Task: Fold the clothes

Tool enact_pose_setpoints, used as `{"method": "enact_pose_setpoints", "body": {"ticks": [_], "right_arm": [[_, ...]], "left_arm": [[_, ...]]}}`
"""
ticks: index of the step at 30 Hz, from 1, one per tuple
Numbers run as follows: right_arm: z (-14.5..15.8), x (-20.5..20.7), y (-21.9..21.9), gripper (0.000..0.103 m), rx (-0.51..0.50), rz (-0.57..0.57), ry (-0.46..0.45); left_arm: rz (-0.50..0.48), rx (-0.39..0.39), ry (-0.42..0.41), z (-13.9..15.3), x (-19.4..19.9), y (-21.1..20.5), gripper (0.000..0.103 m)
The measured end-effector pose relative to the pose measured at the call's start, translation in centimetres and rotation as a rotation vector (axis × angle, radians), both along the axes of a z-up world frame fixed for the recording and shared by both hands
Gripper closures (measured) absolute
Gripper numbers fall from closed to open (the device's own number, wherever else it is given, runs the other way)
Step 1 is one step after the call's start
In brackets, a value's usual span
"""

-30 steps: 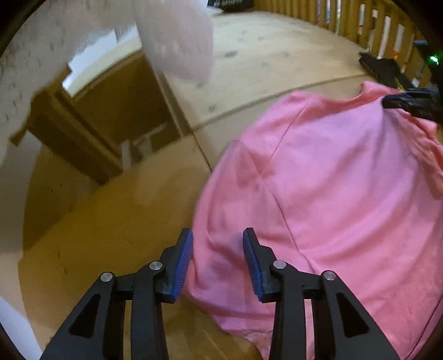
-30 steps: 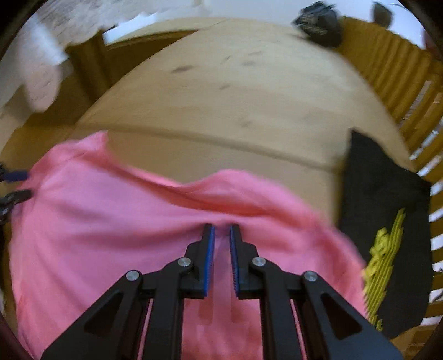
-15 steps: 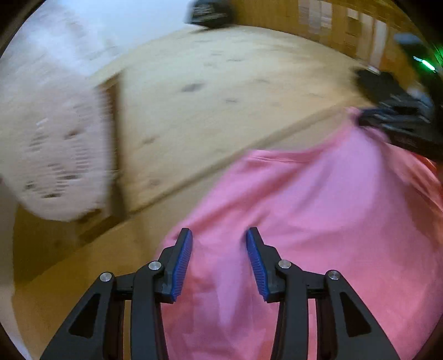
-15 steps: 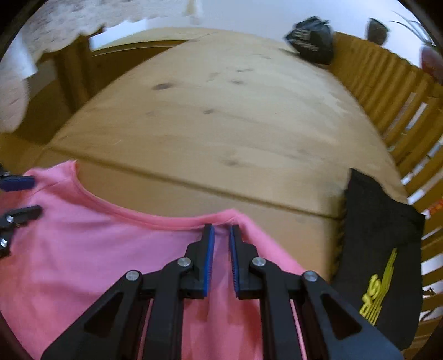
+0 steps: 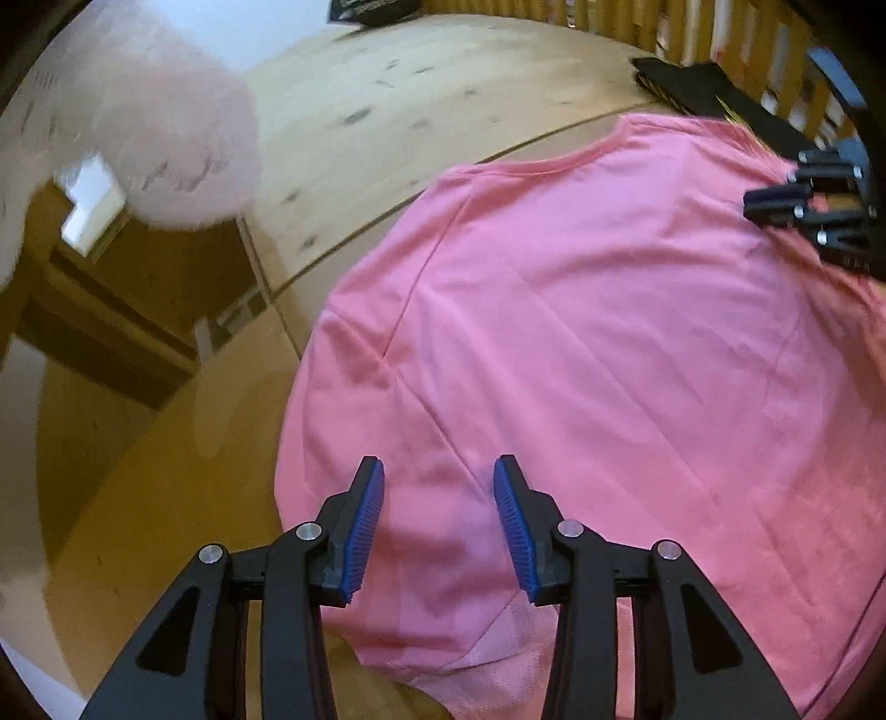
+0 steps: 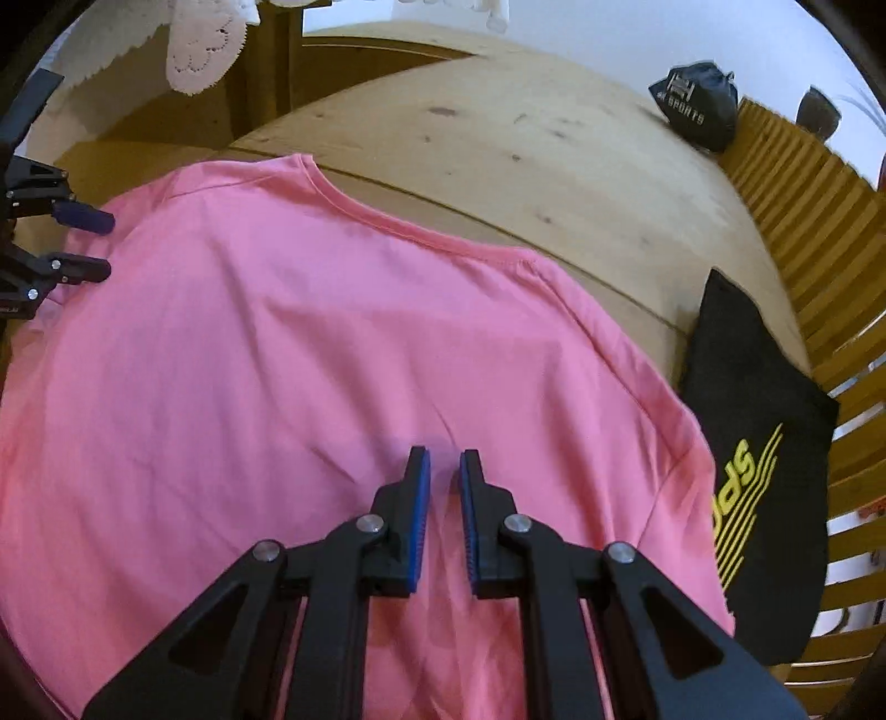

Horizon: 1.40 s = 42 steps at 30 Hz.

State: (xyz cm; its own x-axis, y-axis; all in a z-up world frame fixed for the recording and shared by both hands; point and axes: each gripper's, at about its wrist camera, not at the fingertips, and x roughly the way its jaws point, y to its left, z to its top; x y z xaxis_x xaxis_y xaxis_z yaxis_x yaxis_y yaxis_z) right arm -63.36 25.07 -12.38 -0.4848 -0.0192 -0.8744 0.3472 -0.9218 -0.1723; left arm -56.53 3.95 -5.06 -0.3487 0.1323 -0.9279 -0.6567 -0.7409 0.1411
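A pink T-shirt [image 5: 581, 332] lies spread flat on the wooden table [image 5: 387, 111], neckline toward the far side. My left gripper [image 5: 437, 465] hovers open over the shirt's left sleeve and side edge, with nothing between its blue pads. In the right wrist view the shirt [image 6: 304, 360] fills the foreground. My right gripper [image 6: 444, 457] is over its right half, below the shoulder seam. Its pads stand only a slim gap apart with no fabric pinched. Each gripper shows in the other's view: the right gripper [image 5: 769, 202] and the left gripper [image 6: 105, 246].
A folded black shirt with yellow print [image 6: 764, 443] lies right of the pink one, by a slatted wooden rail [image 6: 803, 221]. A dark bag [image 6: 698, 105] sits at the table's far side. White lace cloth [image 6: 199, 50] hangs at the far left, beyond the table edge.
The shirt was moving and blurred; now it lies still and flat. Both grippers have drawn back from the neckline and shoulders over the shirt's body. The left jaws stand slightly wider.
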Motion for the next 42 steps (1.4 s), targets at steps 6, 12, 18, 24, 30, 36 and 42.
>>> {"method": "enact_pose_setpoints", "body": {"ticks": [6, 12, 18, 24, 30, 36, 42], "right_arm": [[-0.3, -2.5, -0.4, 0.092, 0.011, -0.056, 0.058], [1.7, -0.5, -0.4, 0.092, -0.028, -0.062, 0.058], [6.1, 10.6, 0.8, 0.092, -0.043, 0.041, 0.093], [14.4, 22.4, 6.9, 0.091, -0.138, -0.039, 0.16], [14.1, 33.2, 12.4, 0.073, -0.206, -0.147, 0.083], [3.5, 39.4, 13.3, 0.073, -0.192, -0.245, -0.113], [1.9, 41.9, 13.0, 0.073, -0.151, -0.254, -0.093]], "left_arm": [[0.078, -0.037, 0.078, -0.3, -3.0, -0.9, 0.053], [0.067, 0.008, 0.108, 3.2, -0.6, -1.6, 0.061], [-0.016, 0.11, 0.111, 8.7, 10.3, -6.0, 0.061], [0.008, 0.163, 0.152, 14.6, 22.1, -12.8, 0.06], [0.021, 0.134, 0.055, 10.8, 32.8, -15.9, 0.057], [-0.059, 0.03, -0.021, 4.1, 39.3, -12.5, 0.057], [-0.035, -0.013, 0.001, 3.2, 39.7, -10.6, 0.057]]}}
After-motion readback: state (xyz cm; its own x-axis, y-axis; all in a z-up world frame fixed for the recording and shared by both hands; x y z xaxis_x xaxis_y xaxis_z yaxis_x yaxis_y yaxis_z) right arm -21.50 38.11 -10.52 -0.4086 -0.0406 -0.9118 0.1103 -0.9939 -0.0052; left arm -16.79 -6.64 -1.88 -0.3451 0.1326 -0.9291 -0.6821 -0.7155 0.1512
